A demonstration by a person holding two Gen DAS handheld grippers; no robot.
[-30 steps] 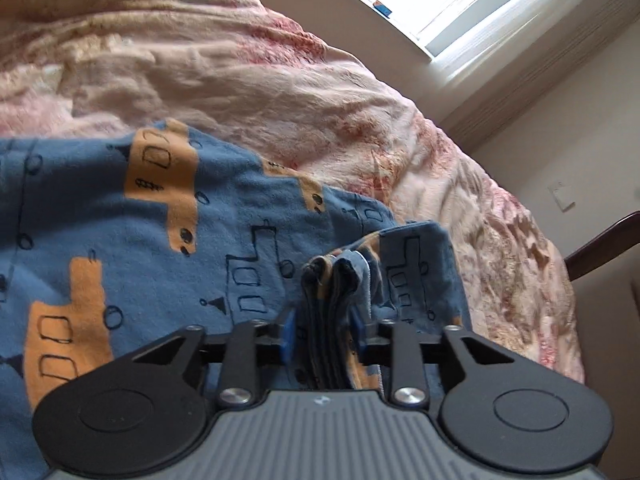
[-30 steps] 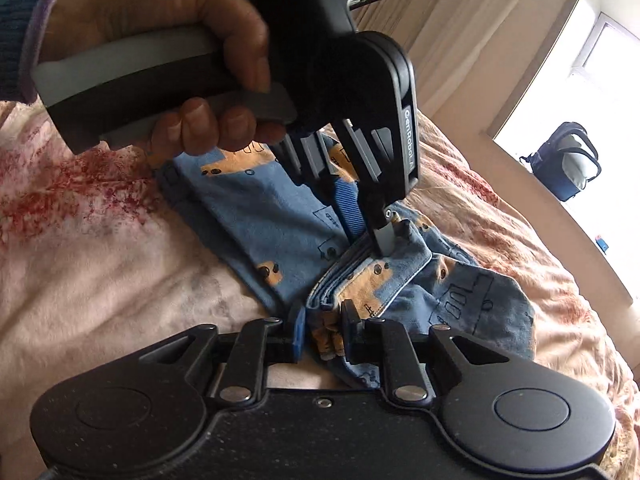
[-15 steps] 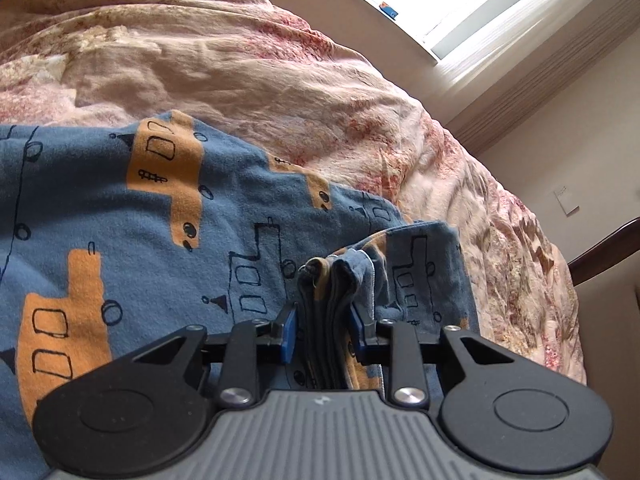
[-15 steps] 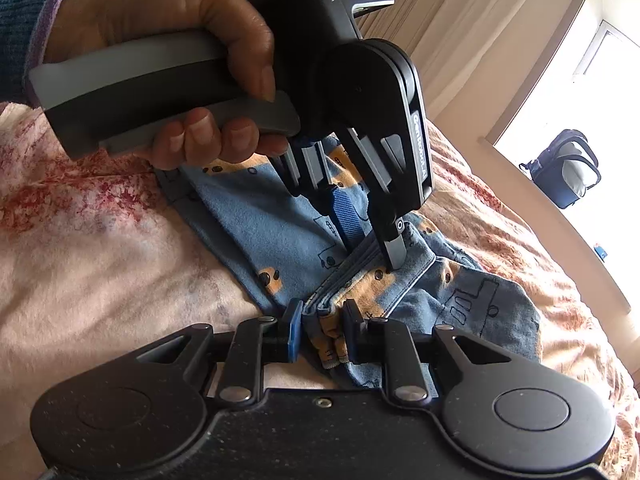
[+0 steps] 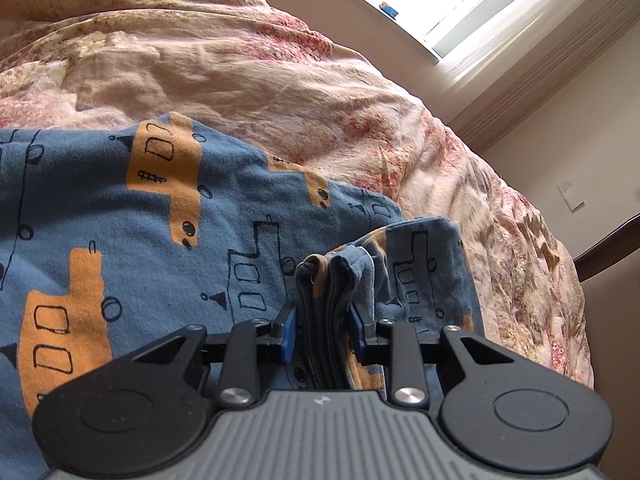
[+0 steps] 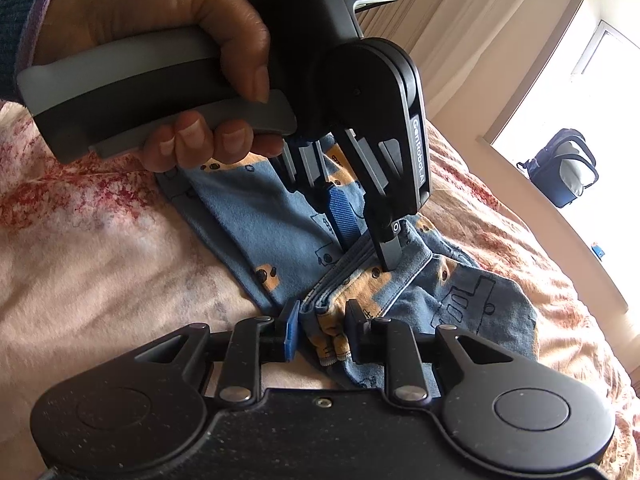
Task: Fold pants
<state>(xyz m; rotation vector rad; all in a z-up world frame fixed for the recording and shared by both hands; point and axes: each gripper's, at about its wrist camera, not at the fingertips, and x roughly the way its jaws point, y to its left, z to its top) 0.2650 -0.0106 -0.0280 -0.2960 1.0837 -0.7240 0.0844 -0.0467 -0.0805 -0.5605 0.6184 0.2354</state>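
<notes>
Blue pants [image 5: 160,240] with orange truck prints lie on a floral bedspread [image 5: 280,92]. In the left wrist view my left gripper [image 5: 322,320] is shut on a bunched stack of the pants' folded edges, both blue pads pressing on it. The right wrist view shows the pants [image 6: 260,232] again. There a hand [image 6: 168,40] holds the left gripper [image 6: 368,248], whose tips pinch the same stacked edge. Just below, my right gripper [image 6: 322,328] holds the end of that stack between its pads. Its jaws are opening slightly, with the cloth still touching both.
The bedspread [image 6: 100,260] covers the bed on all sides of the pants. A bright window [image 5: 460,0] and curtain lie beyond the bed. A dark bag [image 6: 564,168] sits on the sill. A dark wooden chair edge [image 5: 612,248] stands at the right.
The left jaws narrowed onto the bunched fabric early in the second. The right jaws have spread a little. Neither hand has shifted noticeably.
</notes>
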